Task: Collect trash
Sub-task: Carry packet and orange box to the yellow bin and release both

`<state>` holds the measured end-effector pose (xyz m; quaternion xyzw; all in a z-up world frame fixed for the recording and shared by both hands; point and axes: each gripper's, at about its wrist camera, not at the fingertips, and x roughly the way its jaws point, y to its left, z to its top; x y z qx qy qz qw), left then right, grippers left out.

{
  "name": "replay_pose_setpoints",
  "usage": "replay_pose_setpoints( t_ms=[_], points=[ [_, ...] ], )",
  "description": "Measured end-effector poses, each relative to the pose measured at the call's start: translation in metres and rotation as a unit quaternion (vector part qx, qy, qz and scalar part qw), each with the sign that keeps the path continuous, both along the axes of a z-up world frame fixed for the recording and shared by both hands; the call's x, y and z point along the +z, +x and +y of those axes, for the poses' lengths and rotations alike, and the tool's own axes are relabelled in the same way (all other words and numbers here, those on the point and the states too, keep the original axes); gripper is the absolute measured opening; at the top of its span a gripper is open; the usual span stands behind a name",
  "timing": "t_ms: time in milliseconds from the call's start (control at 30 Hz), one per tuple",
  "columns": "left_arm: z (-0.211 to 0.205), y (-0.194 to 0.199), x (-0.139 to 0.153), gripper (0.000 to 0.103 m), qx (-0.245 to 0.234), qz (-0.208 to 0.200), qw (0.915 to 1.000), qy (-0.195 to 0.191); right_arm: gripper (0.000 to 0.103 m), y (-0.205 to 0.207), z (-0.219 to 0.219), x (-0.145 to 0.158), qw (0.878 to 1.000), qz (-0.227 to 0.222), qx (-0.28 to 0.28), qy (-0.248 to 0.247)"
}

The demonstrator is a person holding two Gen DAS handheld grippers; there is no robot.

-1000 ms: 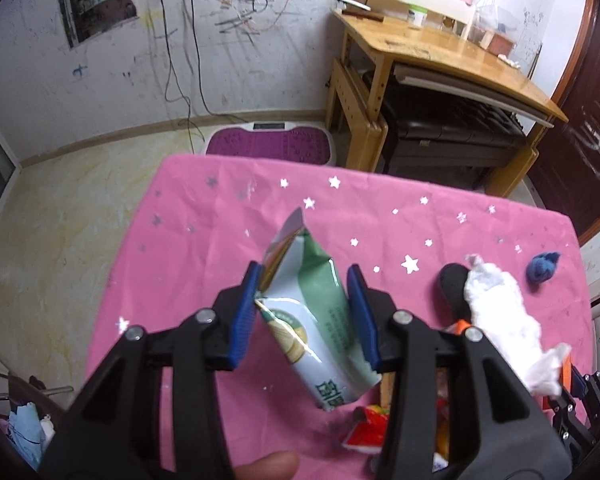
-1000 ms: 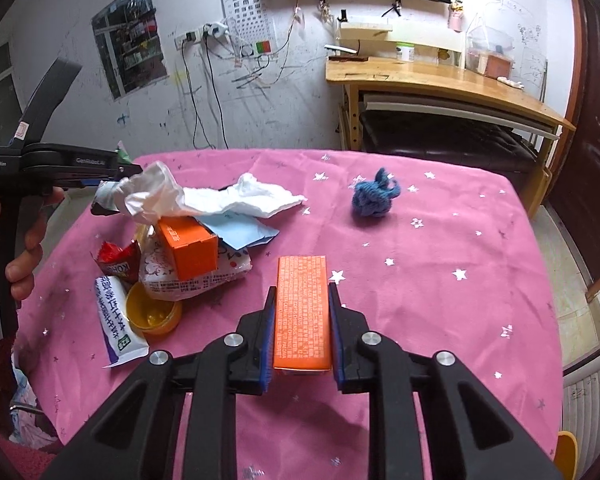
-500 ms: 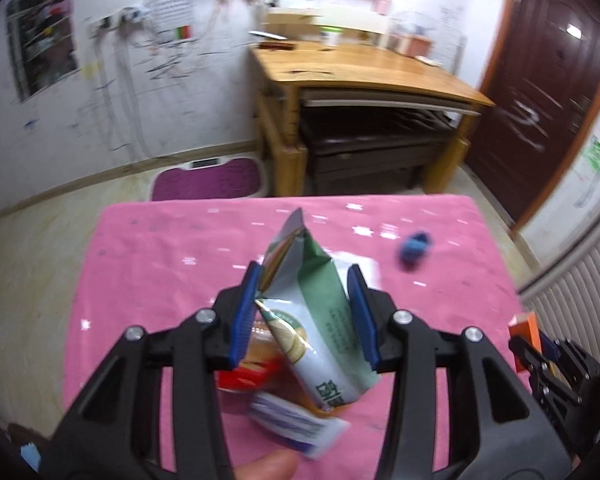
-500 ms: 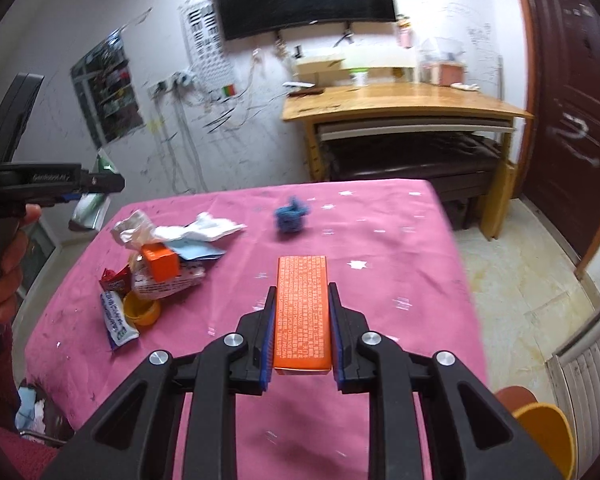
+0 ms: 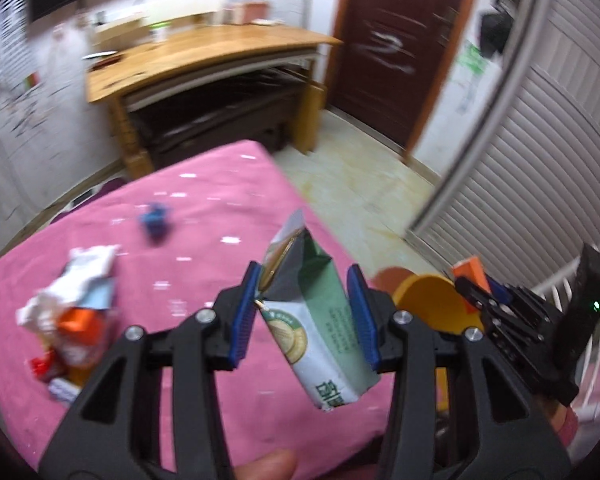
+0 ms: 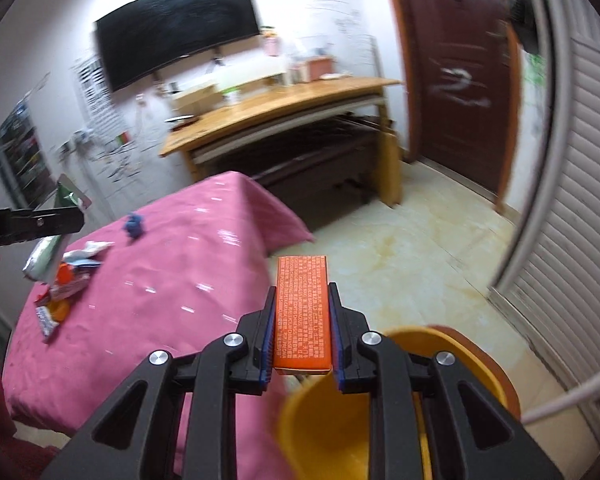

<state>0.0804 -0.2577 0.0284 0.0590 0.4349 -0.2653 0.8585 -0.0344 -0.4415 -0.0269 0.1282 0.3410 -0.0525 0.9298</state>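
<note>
Both grippers were loaded. Left gripper (image 5: 306,314) was clamped on a green-and-white snack bag (image 5: 320,332), held over the edge of the pink tablecloth (image 5: 204,216). Right gripper (image 6: 302,334) was clamped on an orange box (image 6: 303,316), just above the rim of the yellow bin (image 6: 324,432) beside the table. Remaining trash pile (image 5: 72,312) sat on the cloth's left side; blue yarn ball (image 5: 154,222) lay apart, further back. Views were motion-blurred.

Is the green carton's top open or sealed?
Open: the green carton in the left gripper has its top flaps spread apart, showing the foil lining.
</note>
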Motion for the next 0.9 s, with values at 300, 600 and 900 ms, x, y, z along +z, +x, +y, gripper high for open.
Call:
replay_pose_setpoints(
  t_ms=[300, 600, 900],
  points=[
    [-0.085, -0.032, -0.030, 0.042, -0.097, 0.027, 0.9945, 0.029, 0.017, -0.031, -0.048, -0.039, 0.997, 0.032, -0.056, 0.029],
    [-0.135, -0.054, -0.057, 0.042, -0.151, 0.058, 0.9854, 0.054, 0.017, -0.041, -0.068, -0.066, 0.995, 0.052, -0.071, 0.051],
    [-0.161, -0.067, -0.072, 0.042, -0.180, 0.076, 0.9788, 0.061, 0.017, -0.043, -0.075, -0.084, 0.992, 0.075, -0.076, 0.060]
  ],
)
